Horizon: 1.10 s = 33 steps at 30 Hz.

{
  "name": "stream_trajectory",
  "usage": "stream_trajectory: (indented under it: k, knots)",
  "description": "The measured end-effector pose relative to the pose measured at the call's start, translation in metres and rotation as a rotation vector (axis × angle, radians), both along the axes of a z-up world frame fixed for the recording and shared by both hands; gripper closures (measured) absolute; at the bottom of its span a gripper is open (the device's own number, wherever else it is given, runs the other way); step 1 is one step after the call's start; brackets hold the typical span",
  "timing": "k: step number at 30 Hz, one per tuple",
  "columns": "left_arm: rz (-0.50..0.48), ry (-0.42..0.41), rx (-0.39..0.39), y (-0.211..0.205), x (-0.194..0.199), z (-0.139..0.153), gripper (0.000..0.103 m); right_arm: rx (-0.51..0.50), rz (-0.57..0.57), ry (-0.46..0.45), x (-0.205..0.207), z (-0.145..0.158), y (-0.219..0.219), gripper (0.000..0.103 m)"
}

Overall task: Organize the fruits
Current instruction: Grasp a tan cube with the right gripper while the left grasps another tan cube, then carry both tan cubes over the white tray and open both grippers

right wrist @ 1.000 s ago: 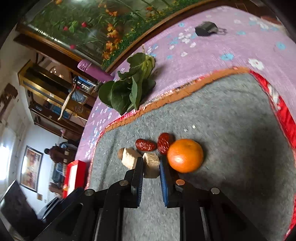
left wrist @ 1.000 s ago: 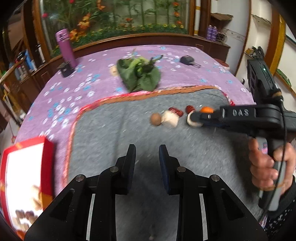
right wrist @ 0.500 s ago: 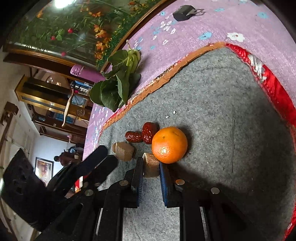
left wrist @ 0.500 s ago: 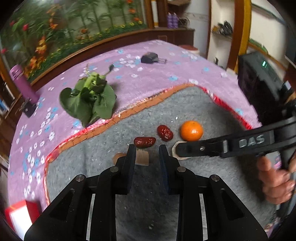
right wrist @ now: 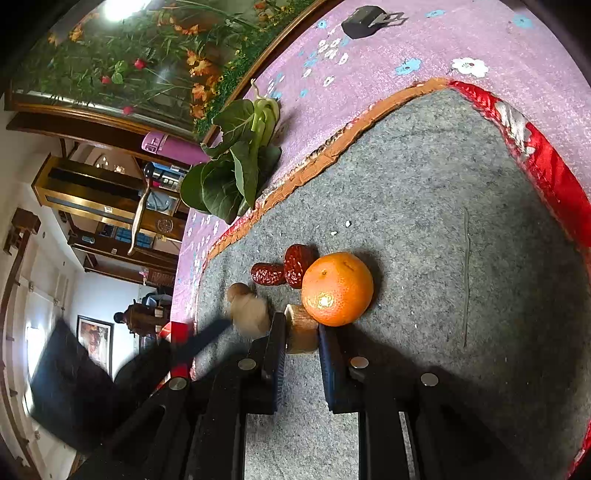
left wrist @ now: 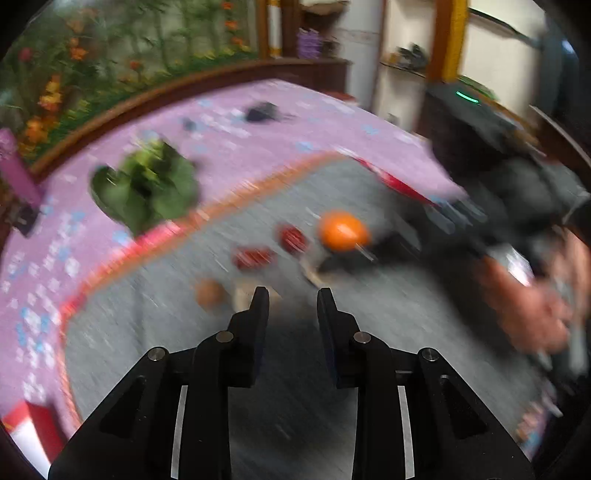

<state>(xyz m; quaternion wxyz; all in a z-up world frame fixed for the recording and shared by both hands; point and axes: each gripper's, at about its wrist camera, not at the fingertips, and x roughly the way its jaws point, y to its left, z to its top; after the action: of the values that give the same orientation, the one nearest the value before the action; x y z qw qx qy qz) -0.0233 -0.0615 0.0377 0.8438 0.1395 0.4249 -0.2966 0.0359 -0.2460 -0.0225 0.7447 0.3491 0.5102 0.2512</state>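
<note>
On the grey felt mat (right wrist: 424, 206) an orange (right wrist: 337, 288) sits next to two red dates (right wrist: 267, 274) in a short row. My right gripper (right wrist: 301, 332) is shut on a pale tan mushroom-like piece (right wrist: 301, 326) that touches the orange. A second brown-capped mushroom (right wrist: 247, 308) lies just left of it. The left wrist view is blurred. In it my left gripper (left wrist: 291, 302) stands narrowly open with nothing between its fingers, and that brown-capped mushroom (left wrist: 212, 293) lies just left of its left fingertip. The orange (left wrist: 343, 230) and the right gripper (left wrist: 354, 254), held by a hand (left wrist: 524, 302), are ahead.
Leafy greens (right wrist: 236, 162) lie on the purple flowered cloth (right wrist: 369, 66) beyond the mat's orange-red border. A black key fob (right wrist: 364, 24) lies farther back and a purple bottle (right wrist: 173, 147) stands at the table's edge. A red box (left wrist: 33, 424) is at the near left.
My left gripper has swung and rolled in toward the row of fruit, reaching the brown-capped mushroom. The right gripper has stayed shut on the tan piece beside the orange.
</note>
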Motion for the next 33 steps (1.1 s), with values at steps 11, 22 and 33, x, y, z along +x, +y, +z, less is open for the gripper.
stream_trajectory:
  k: [11,22,33]
  knots:
    - [0.126,-0.095,0.036,0.020,-0.021,0.013,0.078,-0.005,0.003,0.000,-0.001,0.002,0.000,0.086]
    - [0.272,-0.050,0.050,0.010,0.015,-0.013,0.058,-0.015,0.011,-0.009,-0.001,0.004,0.004,0.086]
    - [0.323,-0.025,0.025,0.020,0.027,-0.024,0.063,-0.089,0.022,-0.075,-0.002,0.013,0.022,0.085]
